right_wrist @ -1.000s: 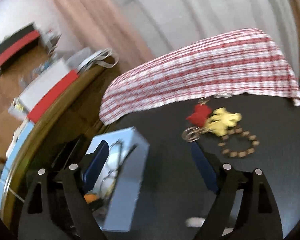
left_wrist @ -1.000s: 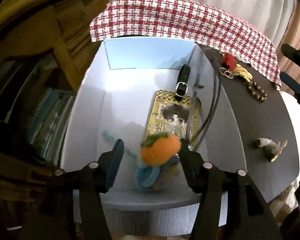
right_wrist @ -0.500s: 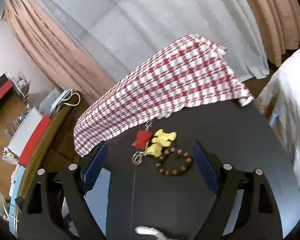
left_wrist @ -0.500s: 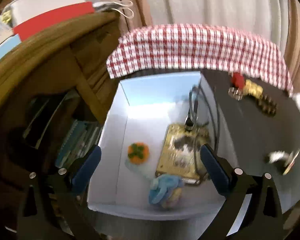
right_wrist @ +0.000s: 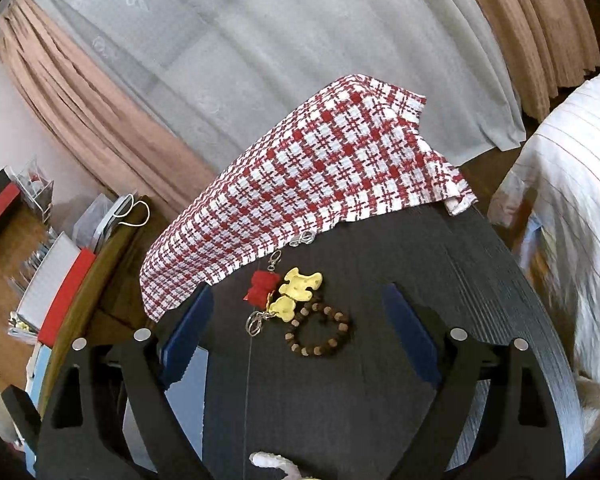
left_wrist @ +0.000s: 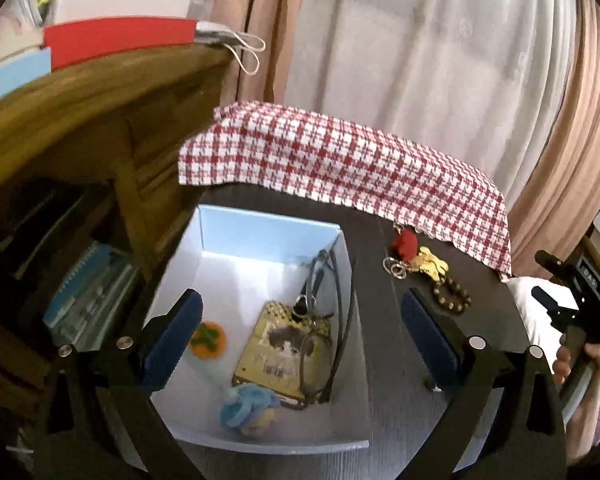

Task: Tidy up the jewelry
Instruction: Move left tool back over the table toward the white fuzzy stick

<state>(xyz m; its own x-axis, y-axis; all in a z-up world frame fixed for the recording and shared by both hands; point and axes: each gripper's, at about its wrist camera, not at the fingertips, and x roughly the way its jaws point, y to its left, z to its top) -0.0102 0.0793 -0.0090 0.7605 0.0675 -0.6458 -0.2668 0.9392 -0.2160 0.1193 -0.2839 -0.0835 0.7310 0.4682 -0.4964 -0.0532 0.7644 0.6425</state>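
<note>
Peering past the right gripper point(right_wrist: 296, 322), only a cut-off white fragment point(right_wrist: 270, 460) shows at the bottom edge, too partial to identify; the blue box point(right_wrist: 180, 396) is mostly hidden behind its left finger. Jaws of both grippers stand spread wide, nothing between them. Left gripper point(left_wrist: 298, 340) hangs above the open blue box point(left_wrist: 268, 236), which holds an orange felt charm point(left_wrist: 208, 338), a gold badge card point(left_wrist: 280, 354) lying flat with its long axis running toward the far wall, a blue-yellow plush point(left_wrist: 248, 402) and dark cords point(left_wrist: 324, 280); card artwork is blurred. On the dark table point(right_wrist: 440, 280), right of the box, lie a brown bead bracelet point(right_wrist: 318, 330) as a closed ring and, touching it, a red and yellow keychain point(right_wrist: 284, 292), its clasp end pointing toward the checked cloth point(right_wrist: 320, 168).
</note>
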